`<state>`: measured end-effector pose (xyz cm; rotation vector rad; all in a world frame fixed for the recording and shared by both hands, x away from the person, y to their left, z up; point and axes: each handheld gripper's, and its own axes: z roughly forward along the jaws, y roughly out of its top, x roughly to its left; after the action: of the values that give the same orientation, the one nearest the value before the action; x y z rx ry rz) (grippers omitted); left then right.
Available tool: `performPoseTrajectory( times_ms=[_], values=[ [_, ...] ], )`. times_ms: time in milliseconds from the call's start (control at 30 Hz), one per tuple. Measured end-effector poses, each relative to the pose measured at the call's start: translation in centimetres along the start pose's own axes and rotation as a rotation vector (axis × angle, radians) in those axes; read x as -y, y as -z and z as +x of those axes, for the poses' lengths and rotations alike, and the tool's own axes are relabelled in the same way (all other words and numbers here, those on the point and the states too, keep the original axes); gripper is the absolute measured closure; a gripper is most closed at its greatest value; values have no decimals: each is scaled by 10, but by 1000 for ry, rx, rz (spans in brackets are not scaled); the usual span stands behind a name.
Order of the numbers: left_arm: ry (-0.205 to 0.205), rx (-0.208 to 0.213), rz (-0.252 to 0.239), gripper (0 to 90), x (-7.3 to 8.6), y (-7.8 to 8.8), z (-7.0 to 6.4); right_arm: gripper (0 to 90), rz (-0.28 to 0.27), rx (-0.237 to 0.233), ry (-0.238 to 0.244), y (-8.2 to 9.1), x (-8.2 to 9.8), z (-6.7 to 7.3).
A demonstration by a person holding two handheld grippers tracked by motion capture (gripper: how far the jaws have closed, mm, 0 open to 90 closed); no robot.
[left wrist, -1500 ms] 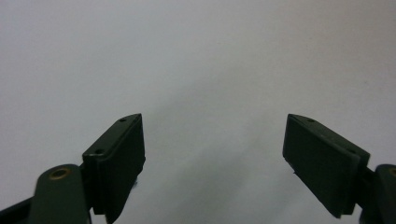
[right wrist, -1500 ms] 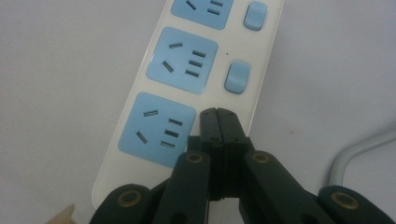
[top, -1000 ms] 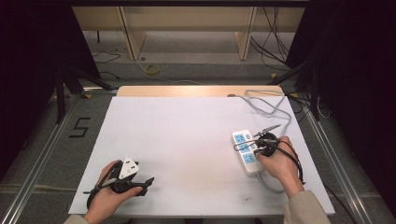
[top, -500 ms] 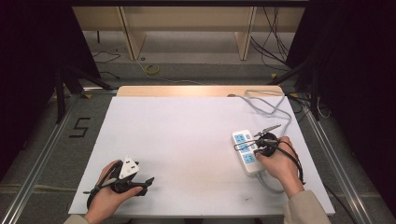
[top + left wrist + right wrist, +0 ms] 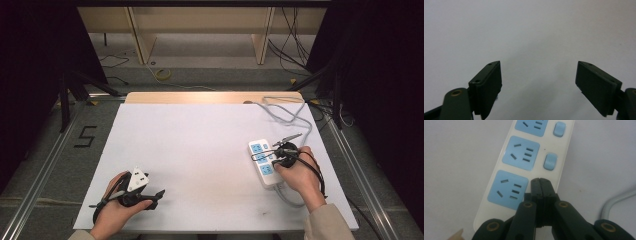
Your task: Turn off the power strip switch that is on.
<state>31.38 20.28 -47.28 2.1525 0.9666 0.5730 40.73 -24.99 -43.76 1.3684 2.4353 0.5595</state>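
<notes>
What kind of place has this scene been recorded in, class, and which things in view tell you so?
Probably a lab or workshop recording station. A white table stands inside a metal rail frame, dark curtains hang on both sides, and loose cables trail over the floor behind. A power strip lies on the table.

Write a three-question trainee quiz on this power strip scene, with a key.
1. True or false: the right gripper has its jaws shut over the power strip.
2. What colour are the switches beside the outlets?
3. The left gripper is: A) open over bare table; B) shut on a cable; C) holding a plug.

Key: 1 true; 2 blue; 3 A.
</notes>
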Motion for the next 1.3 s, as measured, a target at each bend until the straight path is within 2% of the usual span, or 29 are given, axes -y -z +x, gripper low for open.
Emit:
performPoseTrajectory(
  times_ms=[600, 667, 733, 1300],
  values=[
    [-1, -1, 1, 209, 0, 0, 0, 900, -3, 1, 2, 0, 0, 0],
    [0, 0, 0, 209, 0, 0, 0, 900, -20, 4, 4, 3, 0, 0],
    [0, 0, 1, 209, 0, 0, 0, 900, -9, 3, 6, 5, -1, 0],
    [-7, 1, 5, 209, 0, 0, 0, 900, -103, -63, 24, 10, -1, 4]
  ],
)
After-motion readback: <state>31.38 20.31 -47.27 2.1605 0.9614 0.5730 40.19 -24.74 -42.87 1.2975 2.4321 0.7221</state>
